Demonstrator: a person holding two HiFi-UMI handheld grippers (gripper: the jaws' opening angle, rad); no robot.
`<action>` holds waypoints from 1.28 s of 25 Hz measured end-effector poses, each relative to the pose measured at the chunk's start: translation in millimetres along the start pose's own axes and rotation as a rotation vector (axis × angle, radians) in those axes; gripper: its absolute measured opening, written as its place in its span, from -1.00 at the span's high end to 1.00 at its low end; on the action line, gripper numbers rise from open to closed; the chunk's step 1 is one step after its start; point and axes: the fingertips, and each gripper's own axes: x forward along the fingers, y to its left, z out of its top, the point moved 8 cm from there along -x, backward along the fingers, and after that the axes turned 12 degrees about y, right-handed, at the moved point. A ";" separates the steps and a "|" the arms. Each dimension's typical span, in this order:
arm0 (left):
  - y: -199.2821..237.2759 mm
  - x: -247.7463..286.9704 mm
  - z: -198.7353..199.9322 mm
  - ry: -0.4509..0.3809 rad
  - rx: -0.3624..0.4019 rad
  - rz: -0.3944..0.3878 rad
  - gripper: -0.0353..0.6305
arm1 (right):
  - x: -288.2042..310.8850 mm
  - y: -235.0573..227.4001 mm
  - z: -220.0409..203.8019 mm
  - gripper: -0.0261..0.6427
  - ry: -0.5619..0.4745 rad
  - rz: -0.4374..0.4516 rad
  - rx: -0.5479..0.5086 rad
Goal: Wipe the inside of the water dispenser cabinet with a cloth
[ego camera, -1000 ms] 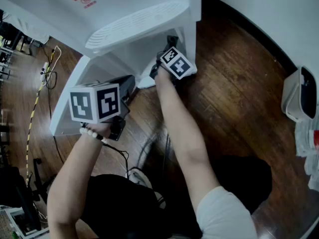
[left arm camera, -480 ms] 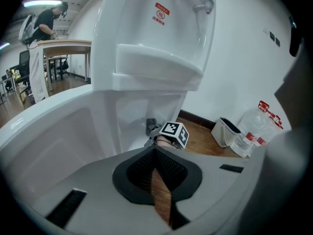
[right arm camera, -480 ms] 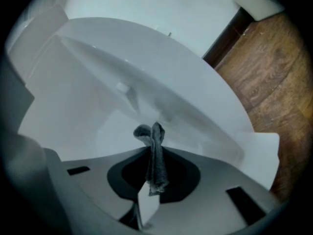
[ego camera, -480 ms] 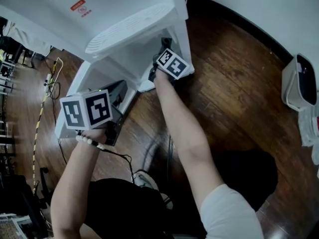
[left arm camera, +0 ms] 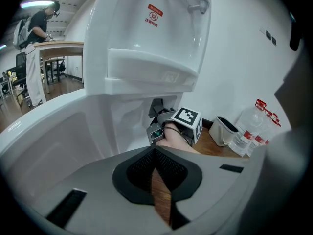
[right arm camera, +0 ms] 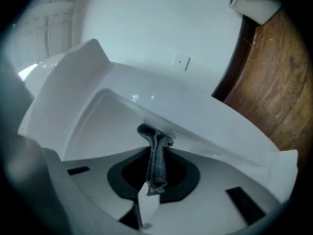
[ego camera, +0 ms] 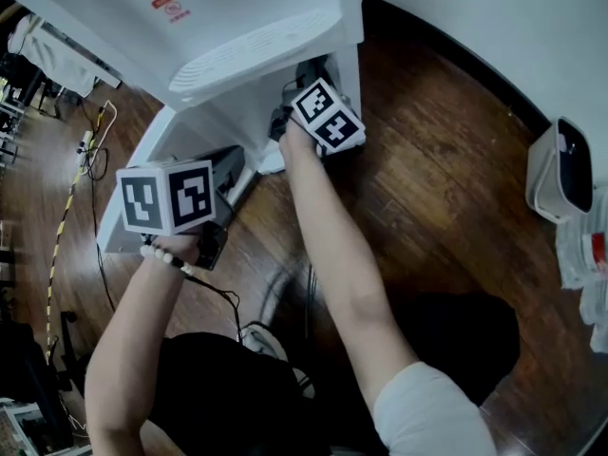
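The right gripper [right arm camera: 157, 180] was clamped on a grey cloth [right arm camera: 155, 148], a narrow folded strip whose tip pressed against the upper inner wall of the cabinet [right arm camera: 98, 116], just inside its opening. The left gripper [left arm camera: 155, 153] hovered outside the cabinet, pinched closed with nothing in it. So little cloth reached past the jaws that a hard push would probably have brought plastic against the wall. Dragging sideways might have tugged the strip loose. With only its tip touching the wall, much of the cabinet could have gone unwiped.
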 end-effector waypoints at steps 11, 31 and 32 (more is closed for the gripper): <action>-3.1 7.7 5.7 0.002 0.013 -0.011 0.90 | -15.7 -10.9 -2.3 0.80 -0.025 -0.011 0.065; -3.2 13.8 7.4 0.008 0.013 -0.018 0.90 | -27.4 -110.3 -60.9 0.80 0.100 -0.243 0.199; -3.7 13.5 8.0 0.007 0.016 -0.015 0.90 | -28.6 -107.3 -62.1 0.80 0.100 -0.234 0.204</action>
